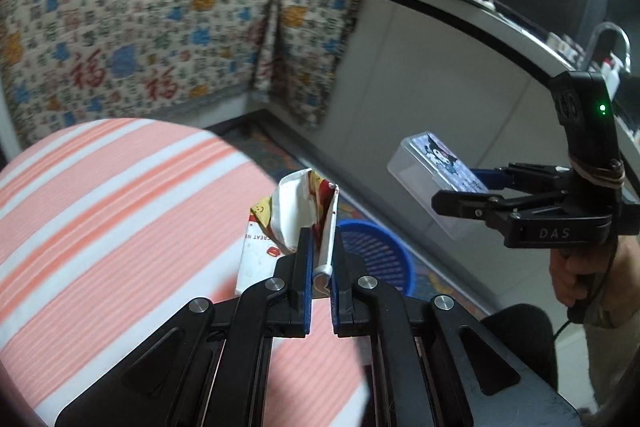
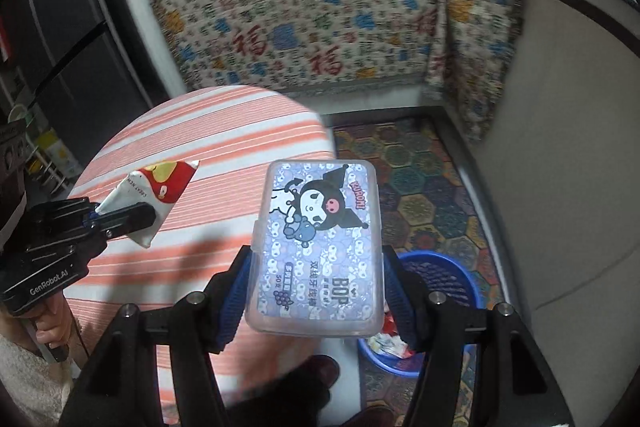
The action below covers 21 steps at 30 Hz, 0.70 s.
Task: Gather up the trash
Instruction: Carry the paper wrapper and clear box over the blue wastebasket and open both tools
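Observation:
My left gripper is shut on a crumpled red, yellow and white wrapper and holds it above the right edge of the round orange-striped table. In the right wrist view the left gripper and its wrapper show at the left. My right gripper is shut on a clear plastic box with a cartoon label, held in the air above a blue basket. The box and the right gripper also show in the left wrist view, above and right of the basket.
The blue basket on the patterned floor mat holds some wrappers. A grey counter runs along the right. A patterned cloth hangs over the far cabinet with pots on top. A dark fridge stands at the left.

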Each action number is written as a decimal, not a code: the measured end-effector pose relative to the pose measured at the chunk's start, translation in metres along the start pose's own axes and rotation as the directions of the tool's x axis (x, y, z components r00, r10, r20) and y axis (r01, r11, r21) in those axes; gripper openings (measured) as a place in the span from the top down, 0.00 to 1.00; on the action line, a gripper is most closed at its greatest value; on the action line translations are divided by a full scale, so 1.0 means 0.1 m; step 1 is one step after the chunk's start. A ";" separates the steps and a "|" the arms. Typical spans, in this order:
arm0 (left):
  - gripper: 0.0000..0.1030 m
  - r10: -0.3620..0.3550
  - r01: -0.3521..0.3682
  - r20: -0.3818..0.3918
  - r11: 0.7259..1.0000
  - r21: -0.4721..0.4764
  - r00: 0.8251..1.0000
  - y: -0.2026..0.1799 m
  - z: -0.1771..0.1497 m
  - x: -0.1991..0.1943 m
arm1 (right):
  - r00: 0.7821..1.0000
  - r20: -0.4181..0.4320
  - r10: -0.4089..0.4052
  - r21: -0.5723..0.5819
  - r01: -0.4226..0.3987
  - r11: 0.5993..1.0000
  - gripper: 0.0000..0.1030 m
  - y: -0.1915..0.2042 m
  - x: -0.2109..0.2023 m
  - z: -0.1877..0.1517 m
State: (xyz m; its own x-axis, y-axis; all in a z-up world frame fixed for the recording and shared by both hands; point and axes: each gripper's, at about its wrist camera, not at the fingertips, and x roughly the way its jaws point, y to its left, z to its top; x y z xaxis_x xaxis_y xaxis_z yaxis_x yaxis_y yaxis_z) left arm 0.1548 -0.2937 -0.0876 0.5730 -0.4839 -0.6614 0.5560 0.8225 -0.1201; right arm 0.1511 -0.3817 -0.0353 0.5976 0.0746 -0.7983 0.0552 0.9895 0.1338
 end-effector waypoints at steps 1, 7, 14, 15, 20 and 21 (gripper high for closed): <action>0.95 -0.013 0.013 -0.007 1.000 0.007 1.000 -0.10 0.00 0.06 | 1.000 0.003 -0.018 0.018 0.018 1.000 0.39 -0.13 -0.05 -0.05; 0.95 -0.096 0.100 -0.094 0.994 0.036 0.991 -0.65 0.03 0.71 | 0.996 -0.018 -0.085 0.129 0.086 0.988 0.39 -0.88 -0.05 -0.35; 0.95 -0.140 0.142 -0.188 0.990 -0.002 0.972 -0.92 0.07 1.50 | 0.992 -0.101 -0.071 0.220 0.092 0.971 0.39 -1.51 0.42 -0.64; 0.95 -0.137 0.139 -0.199 0.990 -0.005 0.970 -0.94 0.07 1.61 | 0.992 -0.116 -0.058 0.223 0.083 0.971 0.39 -1.57 0.52 -0.67; 0.94 -0.123 0.120 -0.239 0.992 -0.031 0.963 -0.93 0.04 1.97 | 0.985 -0.174 -0.010 0.256 0.055 0.965 0.39 -1.78 0.92 -0.79; 0.93 -0.122 0.117 -0.245 0.992 -0.037 0.962 -0.92 0.03 2.03 | 0.982 -0.188 0.006 0.262 0.044 0.964 0.39 -1.81 1.03 -0.81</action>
State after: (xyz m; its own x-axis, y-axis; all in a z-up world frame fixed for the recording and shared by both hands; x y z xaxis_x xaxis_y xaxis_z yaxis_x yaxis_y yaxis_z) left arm 0.2214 -0.4687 -0.2085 0.3354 -0.4924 -0.8032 0.5962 0.7710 -0.2237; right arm 0.1376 -0.5430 -0.1895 0.4365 0.1027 -0.8938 0.2897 0.9245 0.2477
